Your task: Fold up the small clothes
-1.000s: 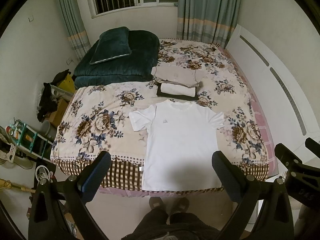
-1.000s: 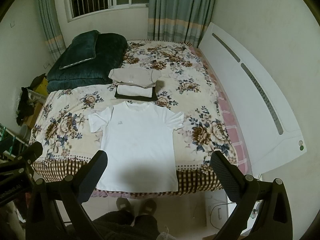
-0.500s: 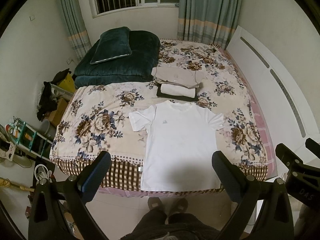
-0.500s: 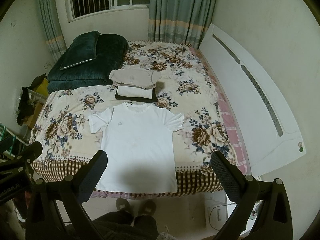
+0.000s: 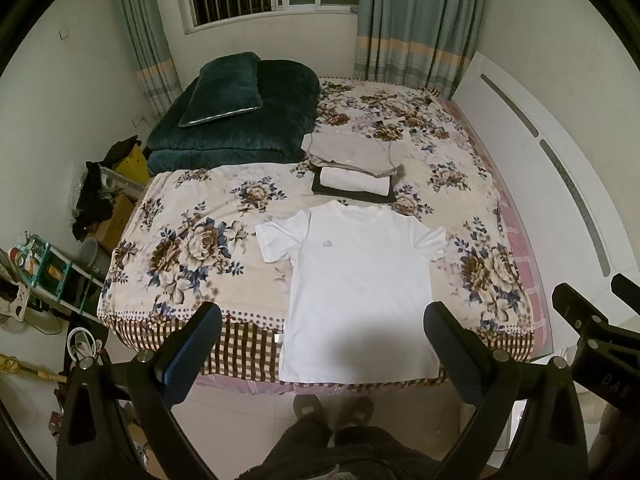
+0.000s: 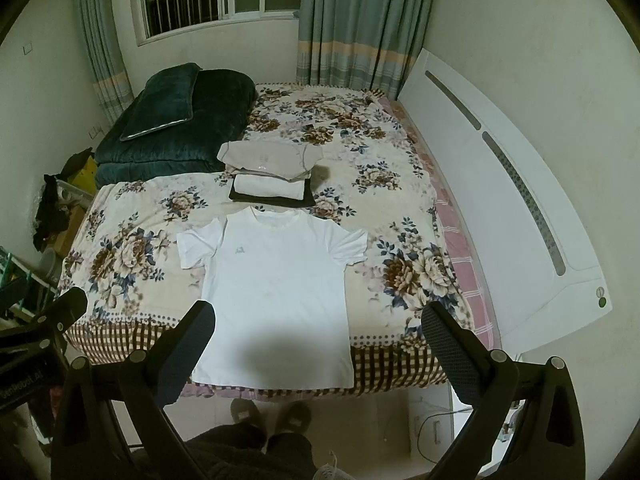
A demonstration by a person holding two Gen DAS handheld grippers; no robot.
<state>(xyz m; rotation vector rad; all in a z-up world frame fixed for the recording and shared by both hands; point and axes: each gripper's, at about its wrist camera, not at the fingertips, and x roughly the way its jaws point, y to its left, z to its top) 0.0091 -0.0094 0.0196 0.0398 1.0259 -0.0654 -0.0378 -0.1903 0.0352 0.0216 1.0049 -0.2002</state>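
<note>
Both claws, left [image 5: 322, 338] and right [image 6: 318, 336], spread wide, seemingly empty, above shirt [image 6: 276, 288].

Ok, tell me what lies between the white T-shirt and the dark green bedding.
In the left wrist view, only bare floral bedspread lies between white T-shirt and dark green bedding.

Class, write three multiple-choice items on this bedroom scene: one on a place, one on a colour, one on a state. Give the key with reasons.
1. Where does the white short-sleeved T-shirt lie?
A. near edge of the floral bed
B. on the pillow
C. on the floor

2. What colour is the plush folded quilt?
A. red
B. dark green
C. yellow

3. How is the T-shirt?
A. folded
B. crumpled
C. spread flat

Key: 1 A, its hem reaches the bed's near edge; 2 B, dark green pile by the window; 3 C, both sleeves lie out.
</note>
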